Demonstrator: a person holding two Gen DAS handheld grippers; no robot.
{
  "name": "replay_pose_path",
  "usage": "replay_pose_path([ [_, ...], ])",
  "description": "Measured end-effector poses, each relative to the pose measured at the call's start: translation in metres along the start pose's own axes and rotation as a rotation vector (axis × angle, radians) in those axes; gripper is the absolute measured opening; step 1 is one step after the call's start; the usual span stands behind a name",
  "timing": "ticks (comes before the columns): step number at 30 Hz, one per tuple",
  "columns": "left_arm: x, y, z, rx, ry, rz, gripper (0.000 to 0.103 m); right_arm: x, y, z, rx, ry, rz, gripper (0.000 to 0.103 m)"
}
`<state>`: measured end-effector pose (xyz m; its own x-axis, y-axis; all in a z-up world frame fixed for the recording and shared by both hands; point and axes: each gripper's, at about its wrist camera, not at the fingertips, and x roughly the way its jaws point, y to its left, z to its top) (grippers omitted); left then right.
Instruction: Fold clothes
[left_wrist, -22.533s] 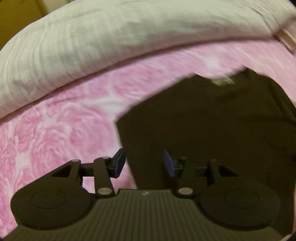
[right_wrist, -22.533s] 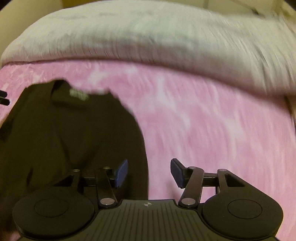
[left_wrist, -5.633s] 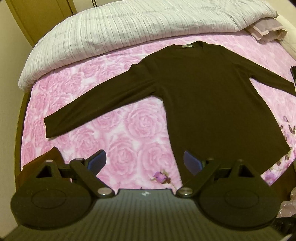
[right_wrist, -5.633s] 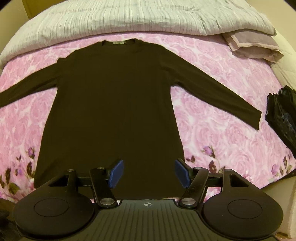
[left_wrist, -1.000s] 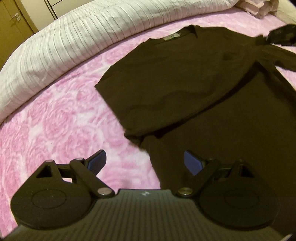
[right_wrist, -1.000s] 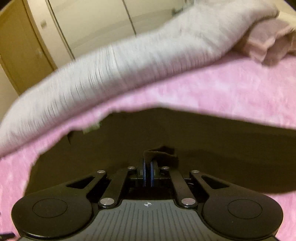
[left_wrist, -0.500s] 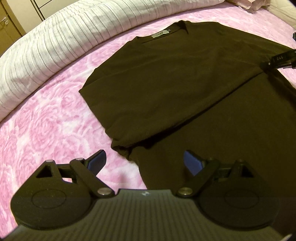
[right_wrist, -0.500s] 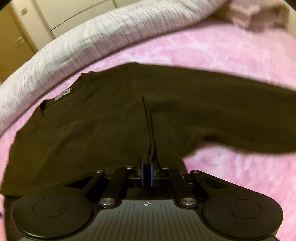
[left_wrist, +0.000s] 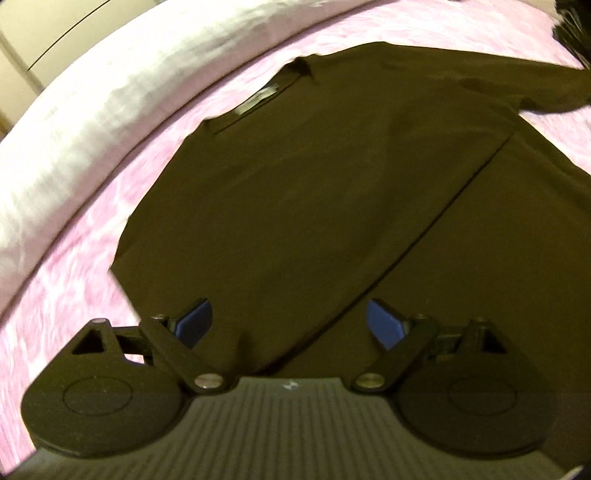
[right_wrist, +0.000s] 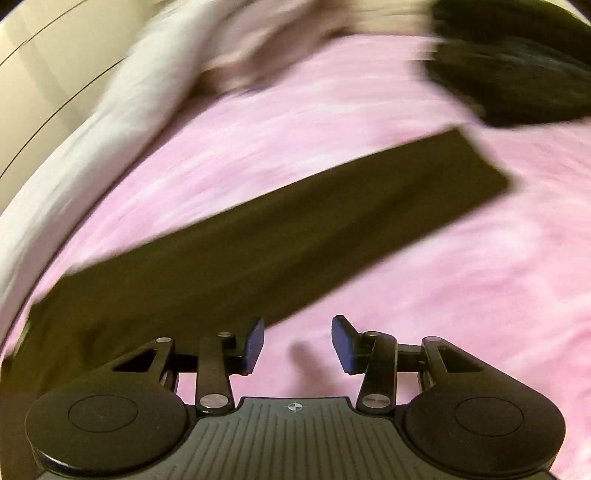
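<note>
A dark brown long-sleeved shirt (left_wrist: 332, 177) lies flat on the pink rose bedspread (left_wrist: 74, 266), its left sleeve folded across the chest with a straight diagonal edge. My left gripper (left_wrist: 288, 325) hovers open above that fold, nothing between its blue pads. In the right wrist view the shirt's other sleeve (right_wrist: 295, 221) stretches out over the bedspread (right_wrist: 443, 295) to its cuff at the right. My right gripper (right_wrist: 297, 341) is beside the sleeve's lower edge, its jaws opening, with only bedspread between them.
A white ribbed duvet (left_wrist: 92, 96) is bunched along the far side of the bed. A black bag (right_wrist: 517, 66) sits at the far right near the cuff. Cupboard doors (right_wrist: 44, 62) stand behind the bed.
The right gripper let go of the shirt fabric it was pinching, opened, and swung right to the outstretched sleeve. The left gripper shifted right over the folded sleeve, still open.
</note>
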<state>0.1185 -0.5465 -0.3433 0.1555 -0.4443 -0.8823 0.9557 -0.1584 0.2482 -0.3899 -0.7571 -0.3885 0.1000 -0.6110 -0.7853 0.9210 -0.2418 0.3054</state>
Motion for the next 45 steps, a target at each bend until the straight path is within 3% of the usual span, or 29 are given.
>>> replay_pose_path([
  [4, 0.012, -0.023, 0.019, 0.070, 0.010, -0.001, 0.089, 0.001, -0.074, 0.033, 0.214, -0.090, -0.059, 0.046],
  [8, 0.023, -0.047, 0.036, 0.118, 0.018, -0.013, 0.089, 0.014, -0.120, 0.051, 0.342, -0.125, -0.070, 0.050],
  [11, 0.031, -0.065, 0.048, 0.168, 0.015, -0.019, 0.089, 0.020, -0.152, 0.061, 0.430, -0.154, -0.022, 0.050],
  [19, 0.043, -0.098, 0.069, 0.211, 0.013, -0.043, 0.089, 0.033, -0.177, 0.080, 0.549, -0.187, 0.069, 0.048],
  [20, 0.042, -0.101, 0.071, 0.214, 0.009, -0.047, 0.089, 0.032, -0.175, 0.083, 0.542, -0.181, 0.064, 0.032],
  [21, 0.040, -0.103, 0.072, 0.218, 0.004, -0.051, 0.089, 0.030, -0.169, 0.086, 0.515, -0.175, 0.054, 0.008],
  [23, 0.034, -0.106, 0.073, 0.219, -0.009, -0.057, 0.089, 0.025, -0.155, 0.092, 0.454, -0.165, 0.032, 0.006],
  [27, 0.017, -0.098, 0.066, 0.180, -0.031, -0.053, 0.089, 0.009, -0.091, 0.108, 0.217, -0.182, 0.023, 0.003],
  [30, 0.003, -0.081, 0.053, 0.123, -0.037, -0.039, 0.089, -0.012, -0.008, 0.115, -0.033, -0.225, 0.096, 0.002],
  [34, -0.021, -0.045, 0.022, 0.024, -0.036, -0.014, 0.089, -0.059, 0.136, 0.086, -0.338, -0.310, 0.363, 0.002],
  [38, -0.048, 0.001, -0.024, -0.091, -0.015, 0.031, 0.089, -0.114, 0.267, -0.014, -0.649, -0.314, 0.722, 0.002],
  [40, -0.058, 0.027, -0.054, -0.173, 0.014, 0.058, 0.089, -0.112, 0.314, -0.091, -0.824, -0.191, 0.867, 0.002],
  [42, -0.066, 0.048, -0.084, -0.246, 0.047, 0.077, 0.089, -0.089, 0.340, -0.160, -0.914, -0.009, 0.913, 0.002],
  [45, -0.076, 0.068, -0.125, -0.302, 0.078, 0.111, 0.089, -0.059, 0.359, -0.225, -0.970, 0.164, 0.876, 0.002],
])
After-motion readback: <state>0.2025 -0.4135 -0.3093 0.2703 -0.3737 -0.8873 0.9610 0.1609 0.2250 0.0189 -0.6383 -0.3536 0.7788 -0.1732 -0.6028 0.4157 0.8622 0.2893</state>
